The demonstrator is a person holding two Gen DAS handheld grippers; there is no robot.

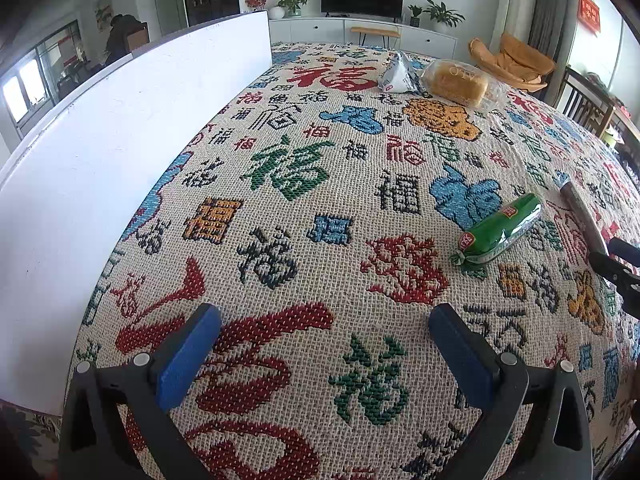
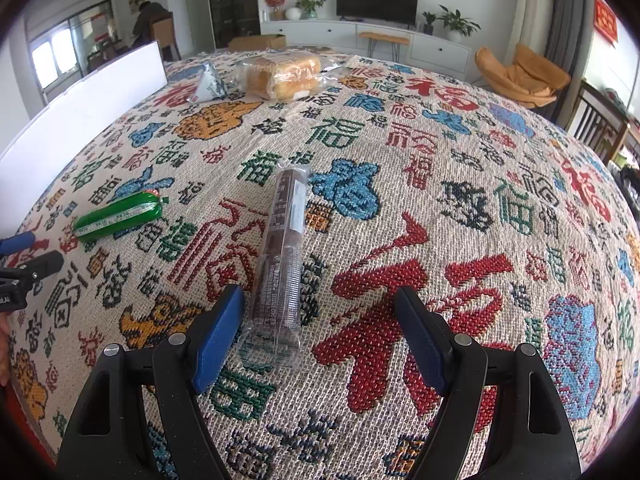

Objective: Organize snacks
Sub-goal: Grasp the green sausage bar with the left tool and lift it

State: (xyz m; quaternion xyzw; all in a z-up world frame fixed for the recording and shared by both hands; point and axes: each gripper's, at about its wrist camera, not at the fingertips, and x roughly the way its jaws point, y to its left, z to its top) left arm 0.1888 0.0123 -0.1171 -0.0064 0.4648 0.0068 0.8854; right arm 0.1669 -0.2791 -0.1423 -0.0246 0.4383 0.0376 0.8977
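Observation:
Four snacks lie on a patterned tablecloth [image 1: 320, 184]. A green sausage [image 1: 500, 230] [image 2: 118, 216] lies between the two grippers. A long brown wrapped bar [image 2: 284, 248] [image 1: 582, 210] lies lengthwise just ahead of my right gripper [image 2: 320, 308], nearer its left finger. A bagged bread loaf [image 1: 456, 82] [image 2: 286, 74] and a white triangular packet [image 1: 396, 76] [image 2: 210, 84] sit at the far edge. My left gripper [image 1: 324, 326] hovers open over bare cloth. Both grippers stand open with nothing held.
A long white box wall [image 1: 120, 140] [image 2: 80, 108] runs along the left side of the table. Beyond the table are a TV cabinet, an orange chair [image 2: 524, 76] and wooden chairs at right. A person sits far back left.

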